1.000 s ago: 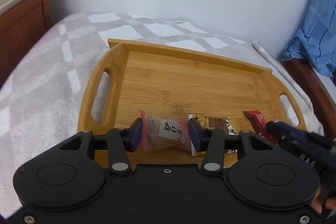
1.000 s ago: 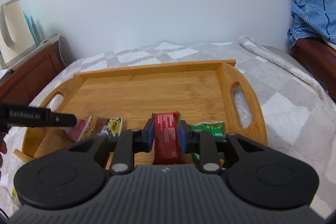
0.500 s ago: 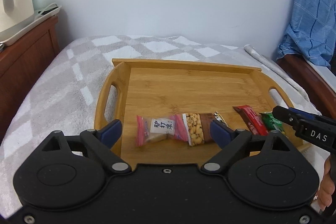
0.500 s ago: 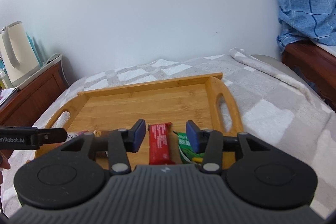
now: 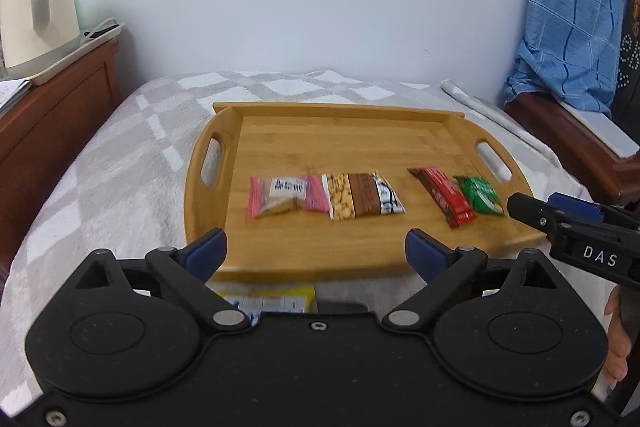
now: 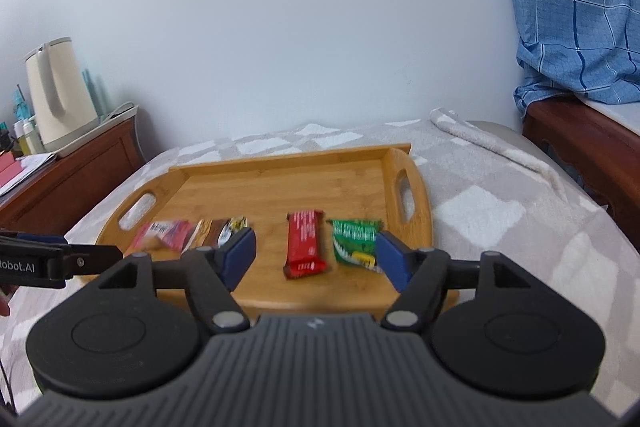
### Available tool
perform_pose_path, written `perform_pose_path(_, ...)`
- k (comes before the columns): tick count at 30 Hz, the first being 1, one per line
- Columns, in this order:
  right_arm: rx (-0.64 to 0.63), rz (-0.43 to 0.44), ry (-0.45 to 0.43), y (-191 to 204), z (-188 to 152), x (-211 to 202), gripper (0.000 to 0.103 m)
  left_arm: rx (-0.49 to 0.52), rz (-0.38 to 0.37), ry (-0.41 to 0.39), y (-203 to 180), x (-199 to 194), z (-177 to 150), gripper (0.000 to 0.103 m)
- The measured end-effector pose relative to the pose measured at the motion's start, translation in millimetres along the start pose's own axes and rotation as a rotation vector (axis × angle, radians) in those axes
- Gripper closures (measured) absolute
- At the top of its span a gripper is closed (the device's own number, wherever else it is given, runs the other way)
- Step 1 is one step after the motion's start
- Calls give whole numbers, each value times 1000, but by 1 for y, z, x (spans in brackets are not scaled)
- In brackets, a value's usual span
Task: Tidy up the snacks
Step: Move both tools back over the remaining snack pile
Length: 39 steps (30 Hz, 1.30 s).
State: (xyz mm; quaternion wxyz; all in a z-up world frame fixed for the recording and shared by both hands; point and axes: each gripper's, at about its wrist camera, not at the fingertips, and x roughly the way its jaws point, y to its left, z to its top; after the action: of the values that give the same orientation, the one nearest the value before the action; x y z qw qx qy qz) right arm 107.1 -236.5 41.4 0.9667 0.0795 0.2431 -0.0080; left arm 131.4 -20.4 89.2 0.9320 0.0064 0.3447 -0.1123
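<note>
Left wrist view shows your left gripper spread wide and empty, short of the wooden tray. On the tray lie the pink packet, peanut bar, red bar and green packet in one row. Your right gripper is likewise released, holding nothing. A yellow packet lies on the blanket under your left gripper; that looks like your next pick, so lower and centre the fingers on it.

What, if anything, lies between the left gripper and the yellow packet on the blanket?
Nothing visible does. The yellow packet lies on the blanket just short of the tray, right under the open left gripper; its near part is hidden behind the gripper's own body. The four other snacks are in the tray.
</note>
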Motion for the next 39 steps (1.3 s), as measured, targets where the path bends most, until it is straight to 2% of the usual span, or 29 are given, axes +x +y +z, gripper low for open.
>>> perform_pose_path(6,-26,-1,6,5,-19,-20,20,17,7,9,-7,-20,-22,7)
perform_pose_path(16,-45,27,17,14,-44,-46,19,-20,2,37,-8,-40,-56,8)
perform_pose_path(21,-71,39,16,22,-54,-57,18,-42,-29,71,-6,-42,-71,18)
perform_pose_path(29,-124,52,35,34,-67,-64,18,-54,-26,102,-9,-39,-89,31)
perform_pose_path(31,-139,57,38,38,-69,-64,18,-55,-32,115,-10,-36,-92,36)
perform_pose_path(33,-156,62,40,41,-71,-64,18,-54,-37,129,-11,-32,-96,46)
perform_pose_path(39,-184,75,50,48,-75,-60,18,-72,-32,153,-12,-22,-103,60)
